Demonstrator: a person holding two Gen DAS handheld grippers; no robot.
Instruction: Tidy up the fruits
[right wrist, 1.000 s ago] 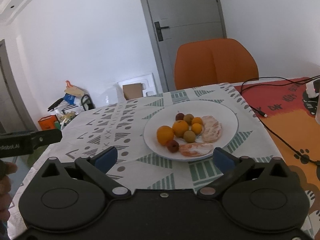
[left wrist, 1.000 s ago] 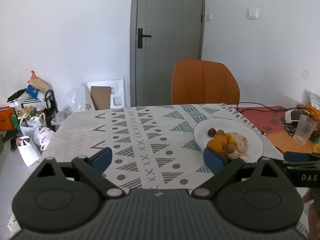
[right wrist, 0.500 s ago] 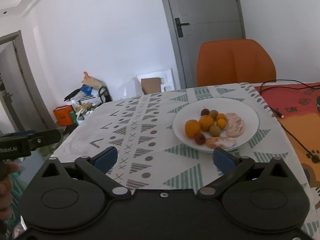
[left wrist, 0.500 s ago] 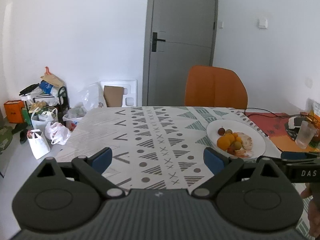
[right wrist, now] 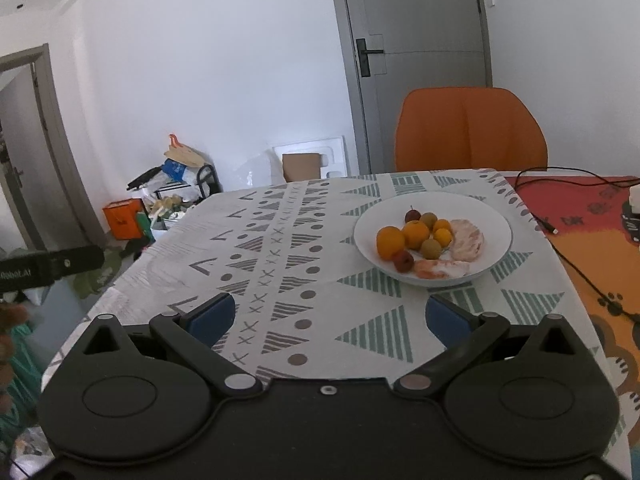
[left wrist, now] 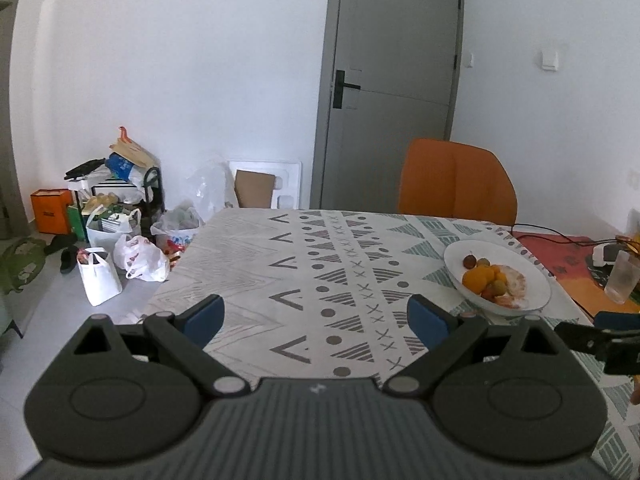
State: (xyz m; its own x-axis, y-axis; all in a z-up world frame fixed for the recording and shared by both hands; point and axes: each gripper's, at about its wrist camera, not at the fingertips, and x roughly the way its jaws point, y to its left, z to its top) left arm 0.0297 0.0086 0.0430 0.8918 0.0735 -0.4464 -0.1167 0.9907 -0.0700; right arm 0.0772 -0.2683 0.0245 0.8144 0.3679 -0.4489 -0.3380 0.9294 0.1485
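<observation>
A white plate [right wrist: 498,224] on the patterned tablecloth holds oranges [right wrist: 390,243], small green-brown fruits [right wrist: 431,248], a red fruit [right wrist: 403,260] and peeled pinkish segments [right wrist: 466,239]. The plate also shows at the right in the left wrist view [left wrist: 532,276]. My right gripper [right wrist: 330,316] is open and empty, near the table's front edge, short of the plate. My left gripper [left wrist: 316,314] is open and empty, over the tablecloth, left of the plate.
An orange chair [right wrist: 470,128] stands behind the table before a grey door [right wrist: 416,60]. A black cable [right wrist: 568,256] runs over an orange-red mat [right wrist: 592,216] at the right. A clear cup [left wrist: 622,276] stands on it. Bags and boxes [left wrist: 104,240] litter the floor at the left.
Both grippers have drawn back and up from the plate. The plate now looks smaller and farther away in both views. Both stay open.
</observation>
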